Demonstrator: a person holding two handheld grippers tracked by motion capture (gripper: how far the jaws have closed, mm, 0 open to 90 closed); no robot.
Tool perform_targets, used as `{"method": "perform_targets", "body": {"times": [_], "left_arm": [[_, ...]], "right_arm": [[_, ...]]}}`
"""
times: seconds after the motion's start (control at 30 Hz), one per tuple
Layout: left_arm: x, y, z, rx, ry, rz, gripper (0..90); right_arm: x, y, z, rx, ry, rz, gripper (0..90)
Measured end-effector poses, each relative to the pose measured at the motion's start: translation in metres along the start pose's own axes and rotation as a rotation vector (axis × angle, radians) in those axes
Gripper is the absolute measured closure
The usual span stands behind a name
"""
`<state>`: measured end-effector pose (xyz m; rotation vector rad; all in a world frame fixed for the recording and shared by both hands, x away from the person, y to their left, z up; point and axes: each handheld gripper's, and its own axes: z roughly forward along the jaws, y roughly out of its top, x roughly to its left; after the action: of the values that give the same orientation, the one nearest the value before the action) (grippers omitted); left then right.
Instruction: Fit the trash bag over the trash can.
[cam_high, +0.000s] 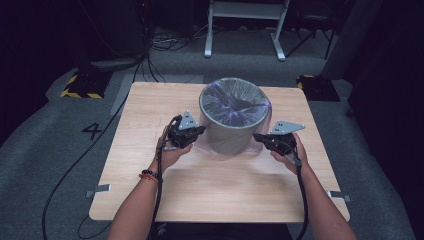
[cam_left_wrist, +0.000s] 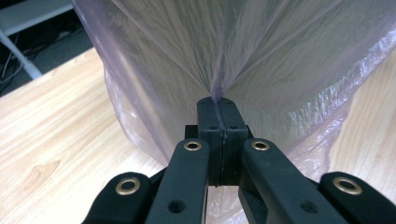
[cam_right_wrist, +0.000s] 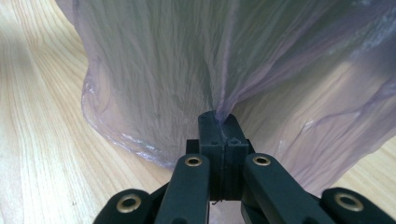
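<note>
A grey round bin (cam_high: 232, 122) stands on the wooden table (cam_high: 150, 100), lined with a thin translucent purple bag (cam_high: 235, 100) that drapes down over its outside. My left gripper (cam_high: 202, 131) is at the bin's left side, shut on a pinched fold of the bag (cam_left_wrist: 243, 70); the film gathers into a crease at its closed tips (cam_left_wrist: 218, 103). My right gripper (cam_high: 257, 137) is at the bin's right side, likewise shut on a fold of the bag (cam_right_wrist: 187, 60), with the plastic bunching at its tips (cam_right_wrist: 218, 117).
The bag's loose hem lies on the table around the bin's base (cam_right_wrist: 116, 135). Beyond the far edge are a white frame's legs (cam_high: 245, 30), cables on the grey floor (cam_high: 165, 45) and yellow-black striped blocks (cam_high: 82, 85).
</note>
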<state>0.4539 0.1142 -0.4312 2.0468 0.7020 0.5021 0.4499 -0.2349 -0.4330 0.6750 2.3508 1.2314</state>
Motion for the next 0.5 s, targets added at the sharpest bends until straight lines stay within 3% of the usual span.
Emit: {"method": "perform_targets", "body": {"times": [0.5], "left_arm": [[0.008,-0.013,0.012,0.052,0.016,-0.042,90.0]], "right_arm": [[-0.011,-0.018,0.015,0.084,-0.004,0.066,90.0]]}}
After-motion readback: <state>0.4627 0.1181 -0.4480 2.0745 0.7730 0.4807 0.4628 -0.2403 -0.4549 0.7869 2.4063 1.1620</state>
